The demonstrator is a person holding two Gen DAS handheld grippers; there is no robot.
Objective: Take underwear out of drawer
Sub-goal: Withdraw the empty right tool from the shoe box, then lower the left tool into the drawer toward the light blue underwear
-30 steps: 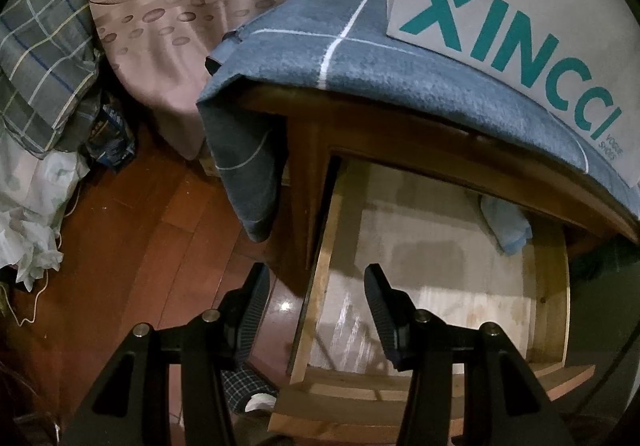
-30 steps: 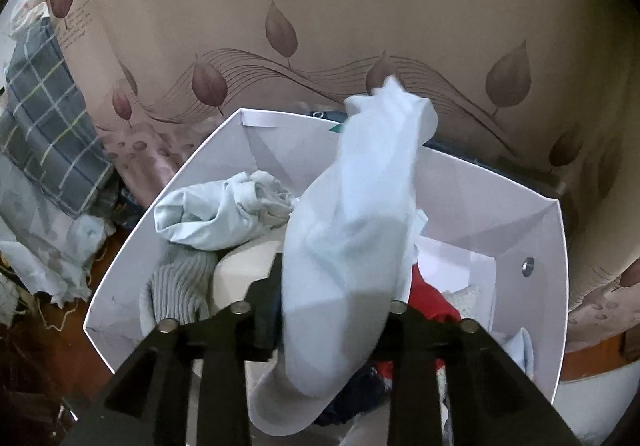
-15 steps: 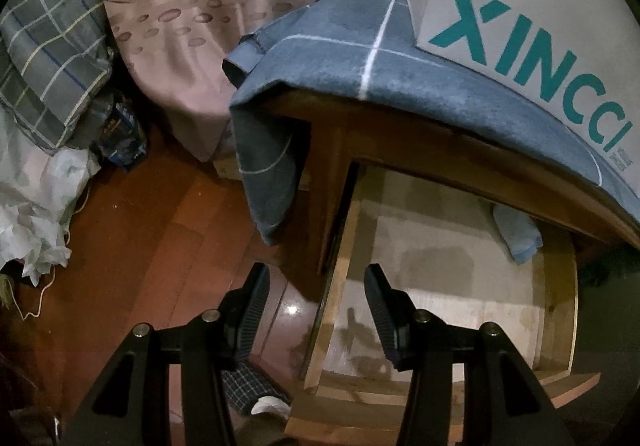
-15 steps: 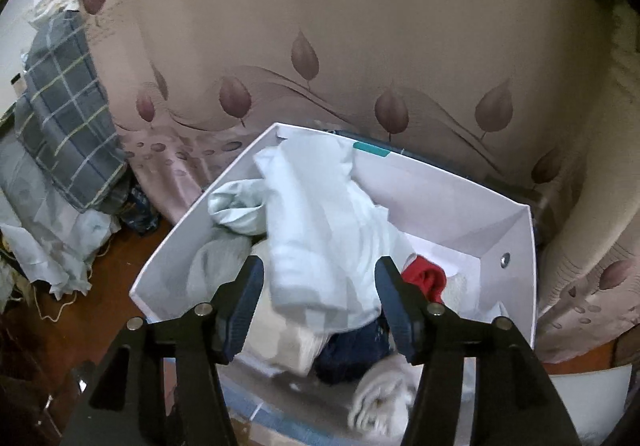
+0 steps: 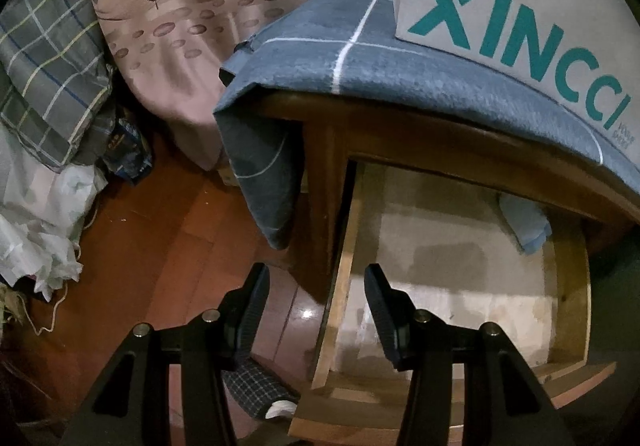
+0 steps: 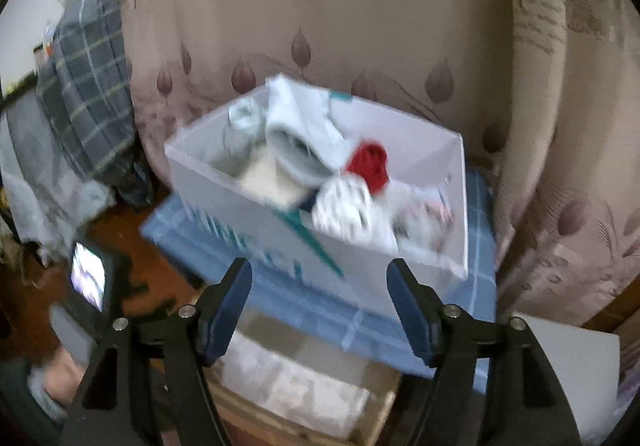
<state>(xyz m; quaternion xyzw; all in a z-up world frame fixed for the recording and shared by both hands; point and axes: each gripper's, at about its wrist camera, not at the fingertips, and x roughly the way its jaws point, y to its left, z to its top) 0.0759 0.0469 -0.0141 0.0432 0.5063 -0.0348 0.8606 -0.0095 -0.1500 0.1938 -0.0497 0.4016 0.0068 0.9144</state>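
We saw a dim room with a reddish wooden floor (image 5: pixel 160 238), a leaf-printed beige curtain (image 6: pixel 400 26) along the far side, and a checked grey cloth (image 5: pixel 44 78) heaped at left.

A leaf-printed curtain (image 6: pixel 400 26) is seen hanging behind. A checked blanket (image 5: pixel 44 78) is heaped at the left, and crumpled white plastic (image 5: pixel 36 230) is spread on the wooden floor (image 5: pixel 160 246).
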